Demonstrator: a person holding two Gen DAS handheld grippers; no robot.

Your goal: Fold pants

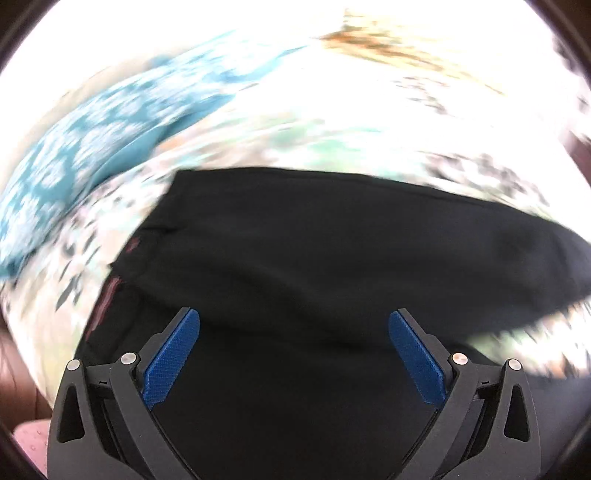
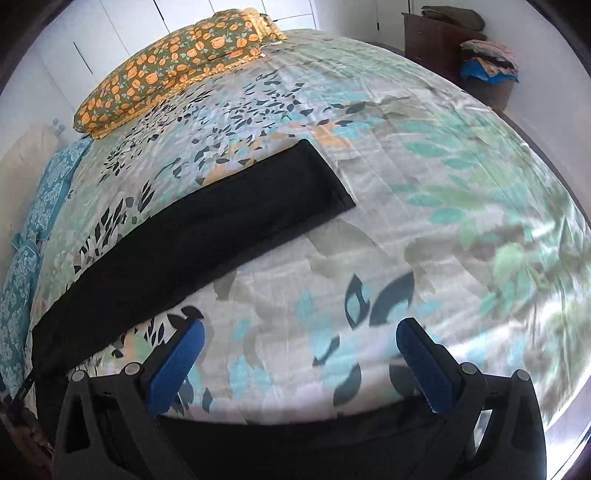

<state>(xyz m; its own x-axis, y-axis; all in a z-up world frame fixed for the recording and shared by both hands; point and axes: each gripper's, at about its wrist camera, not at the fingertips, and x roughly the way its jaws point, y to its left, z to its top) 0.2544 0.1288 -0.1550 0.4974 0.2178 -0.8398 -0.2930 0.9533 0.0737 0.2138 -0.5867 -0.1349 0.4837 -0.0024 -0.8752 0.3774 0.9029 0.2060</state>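
Note:
Black pants (image 2: 207,221) lie flat on a leaf-patterned bedsheet (image 2: 424,177), one long leg running from the lower left to a hem at the middle. In the left wrist view the pants (image 1: 314,251) fill the middle and bottom, with the waist end at the left. My left gripper (image 1: 294,321) is open just above the black cloth, its blue pads (image 1: 173,354) wide apart with nothing between them. My right gripper (image 2: 300,332) is open over the bare sheet, to the right of the leg. A second black strip (image 2: 295,417) lies at its base.
An orange flowered pillow (image 2: 173,62) lies at the head of the bed. Teal patterned pillows (image 2: 40,206) are at the left edge; they also show in the left wrist view (image 1: 85,147). A dark dresser (image 2: 432,33) and a pile of clothes (image 2: 487,59) stand beyond the bed.

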